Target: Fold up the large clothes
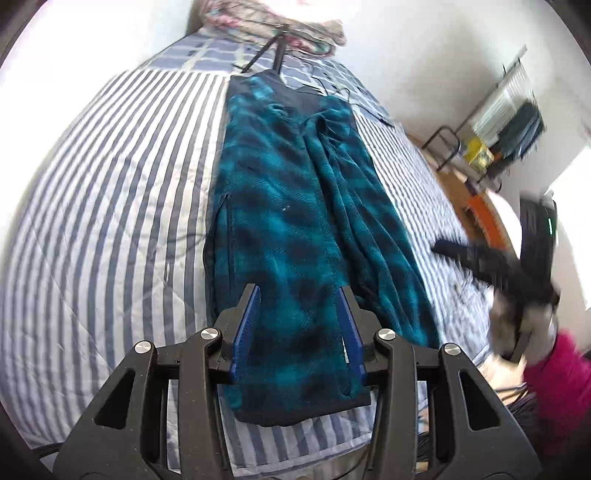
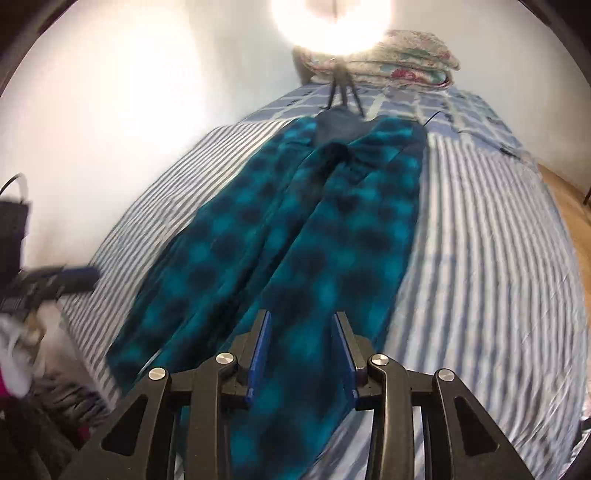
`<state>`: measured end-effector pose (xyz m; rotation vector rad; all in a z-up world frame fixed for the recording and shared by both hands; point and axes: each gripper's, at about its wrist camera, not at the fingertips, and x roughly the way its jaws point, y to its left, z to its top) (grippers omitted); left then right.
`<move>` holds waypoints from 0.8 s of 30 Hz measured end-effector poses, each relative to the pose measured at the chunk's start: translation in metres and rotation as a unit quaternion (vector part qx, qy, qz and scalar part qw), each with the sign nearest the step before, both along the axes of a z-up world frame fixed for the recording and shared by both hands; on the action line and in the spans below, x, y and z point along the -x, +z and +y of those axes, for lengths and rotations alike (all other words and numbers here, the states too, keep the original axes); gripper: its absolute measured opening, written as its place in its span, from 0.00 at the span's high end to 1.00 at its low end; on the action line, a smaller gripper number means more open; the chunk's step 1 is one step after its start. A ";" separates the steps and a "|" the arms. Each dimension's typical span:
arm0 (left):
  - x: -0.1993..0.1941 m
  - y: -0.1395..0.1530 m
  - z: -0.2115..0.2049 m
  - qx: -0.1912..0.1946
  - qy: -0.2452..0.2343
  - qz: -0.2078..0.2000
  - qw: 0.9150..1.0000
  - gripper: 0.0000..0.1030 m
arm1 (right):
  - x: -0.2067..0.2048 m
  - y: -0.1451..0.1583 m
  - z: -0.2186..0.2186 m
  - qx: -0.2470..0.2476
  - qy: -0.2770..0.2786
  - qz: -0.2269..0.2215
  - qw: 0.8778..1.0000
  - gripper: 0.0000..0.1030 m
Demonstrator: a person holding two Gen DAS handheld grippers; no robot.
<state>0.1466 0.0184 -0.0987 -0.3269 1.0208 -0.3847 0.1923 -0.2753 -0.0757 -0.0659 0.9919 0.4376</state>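
A teal and black checked fleece garment (image 1: 295, 203) lies lengthwise on the striped bed (image 1: 110, 184), folded into a long narrow strip. My left gripper (image 1: 299, 291) hovers over its near hem, open, blue pads apart with cloth showing below them. In the right wrist view the same garment (image 2: 314, 229) runs away from me, and my right gripper (image 2: 303, 316) stands open above its near end, nothing pinched. The right gripper (image 1: 480, 262) shows blurred at the bed's right edge in the left wrist view. The left gripper (image 2: 74, 277) shows blurred at the left edge in the right wrist view.
A folded floral quilt (image 1: 295, 29) and a small black tripod (image 1: 277, 48) sit at the far end of the bed. A metal rack with bags (image 1: 509, 125) stands by the wall on the right. A pink cloth (image 1: 561, 373) lies low right. Wooden floor (image 2: 561, 192) borders the bed.
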 end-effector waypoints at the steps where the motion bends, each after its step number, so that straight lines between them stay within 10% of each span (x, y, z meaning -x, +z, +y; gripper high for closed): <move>1: 0.001 -0.004 0.002 0.001 0.003 0.006 1.000 0.58 | 0.009 -0.004 0.004 -0.006 0.005 0.004 1.000 0.66; 8: 0.007 -0.018 0.004 -0.011 0.004 0.012 1.000 0.58 | 0.047 -0.055 0.048 0.005 0.056 0.041 0.998 0.71; 12: 0.011 -0.020 0.000 -0.014 -0.004 0.011 1.000 0.58 | 0.080 -0.080 0.082 0.094 0.126 0.000 0.988 0.71; 17: 0.012 -0.022 -0.002 -0.015 -0.010 0.009 1.000 0.58 | 0.086 -0.046 0.053 -0.002 0.146 0.022 0.989 0.72; 24: 0.009 -0.034 0.008 -0.014 0.008 0.029 0.999 0.58 | 0.081 -0.020 0.004 -0.036 0.034 -0.016 0.999 0.67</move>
